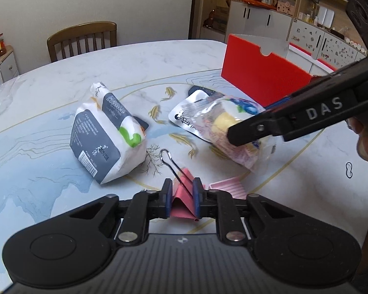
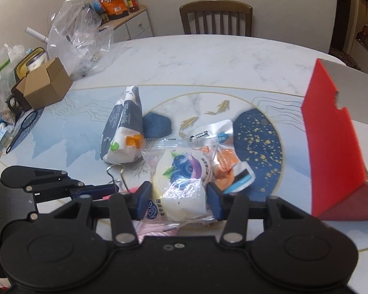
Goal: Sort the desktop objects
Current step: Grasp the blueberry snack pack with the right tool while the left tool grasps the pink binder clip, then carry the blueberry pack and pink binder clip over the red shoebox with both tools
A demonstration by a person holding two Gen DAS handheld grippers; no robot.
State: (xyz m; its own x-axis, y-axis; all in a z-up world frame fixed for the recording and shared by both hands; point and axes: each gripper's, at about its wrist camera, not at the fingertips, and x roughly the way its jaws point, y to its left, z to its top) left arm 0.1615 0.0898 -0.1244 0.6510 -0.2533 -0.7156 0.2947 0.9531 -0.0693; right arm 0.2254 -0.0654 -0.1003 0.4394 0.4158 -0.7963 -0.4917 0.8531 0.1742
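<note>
1. Marble-patterned table (image 1: 139,56) filled both views, with a red open box (image 1: 262,83) standing at the right of each frame, the likely drop place for sorted items.
2. Tissue pack (image 1: 105,134), white and grey, sat left of centre in the left wrist view, untouched and apart from both grippers.
3. Right gripper (image 2: 177,201) reached in from the right edge of the left wrist view, angled downward. In its own view it sat at lower centre, its jaws clamped on a blueberry snack packet (image 2: 181,171). The packet appeared to be off the table, above a silver foil pouch (image 2: 208,132).
4. Left gripper (image 1: 181,197) sat at lower centre of its own view, pitched steeply down, its jaws pressed together on the pink body of a binder clip (image 1: 181,196), whose wire handle stuck up towards the frame's centre.
5. Pink ridged piece (image 1: 227,187) lay just right of that clip, only partly in view.
6. Judged step: both hands were at the pick stage, one item each. The next move would call for carrying the snack packet right to the red box and lifting the binder clip clear without letting it twist out of the pads.
</note>
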